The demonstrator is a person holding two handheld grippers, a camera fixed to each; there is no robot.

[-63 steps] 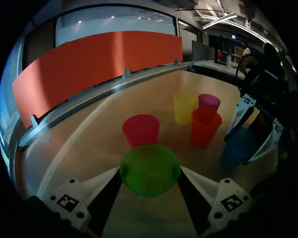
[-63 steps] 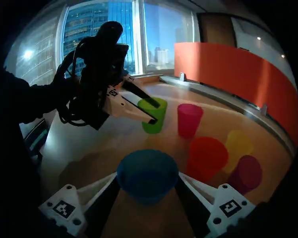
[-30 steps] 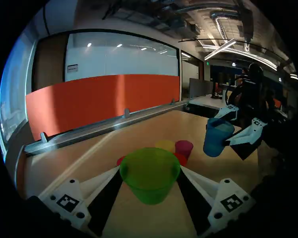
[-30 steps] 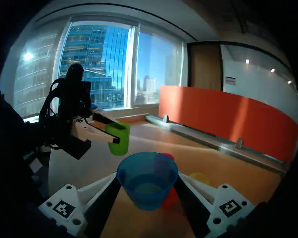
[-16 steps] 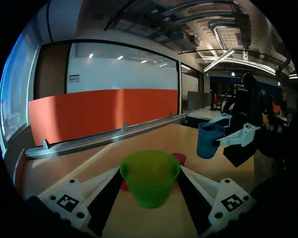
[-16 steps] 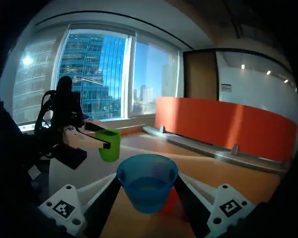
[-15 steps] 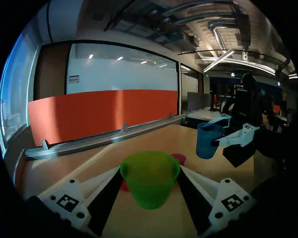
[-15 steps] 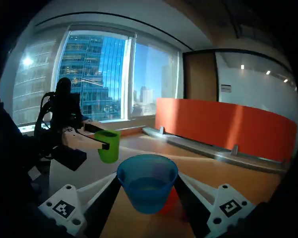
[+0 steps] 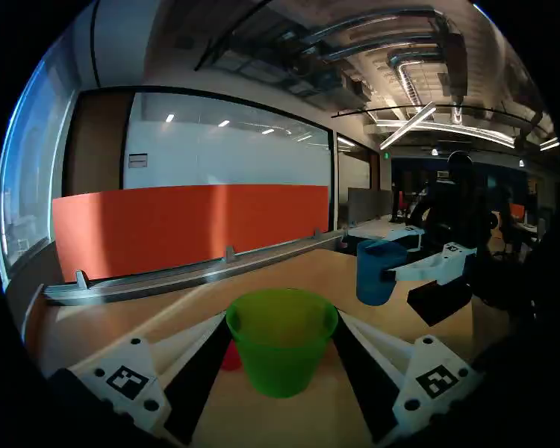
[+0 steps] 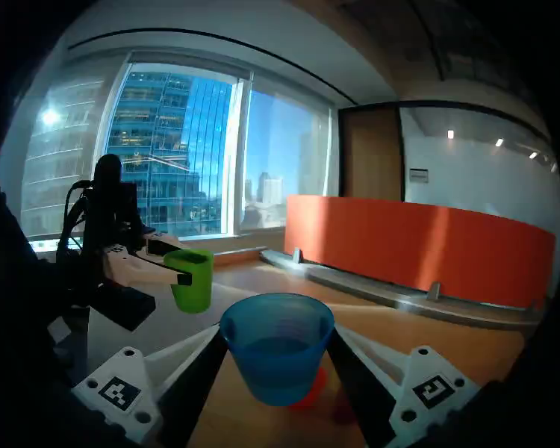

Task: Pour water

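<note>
Within left claw [image 9: 282, 327], gripped: green cup [image 9: 282, 355], upright, looks empty. Rightward and ahead of it, well apart: blue cup [image 9: 372, 272], upright, water [image 10: 278, 346] apparently inside, clamped by right claw [image 10: 278, 332]. Pour needs blue rim brought leftward over green.

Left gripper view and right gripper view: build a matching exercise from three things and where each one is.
Things:
1. green translucent plastic cup
2. blue translucent plastic cup
3. long orange wall panel

Places:
A. lifted off the wooden table, between the fingers of the right tongs
B. behind the metal rail along the table's far edge
C. held between the fingers of the left tongs

Pairs: 1-C; 2-A; 3-B
</note>
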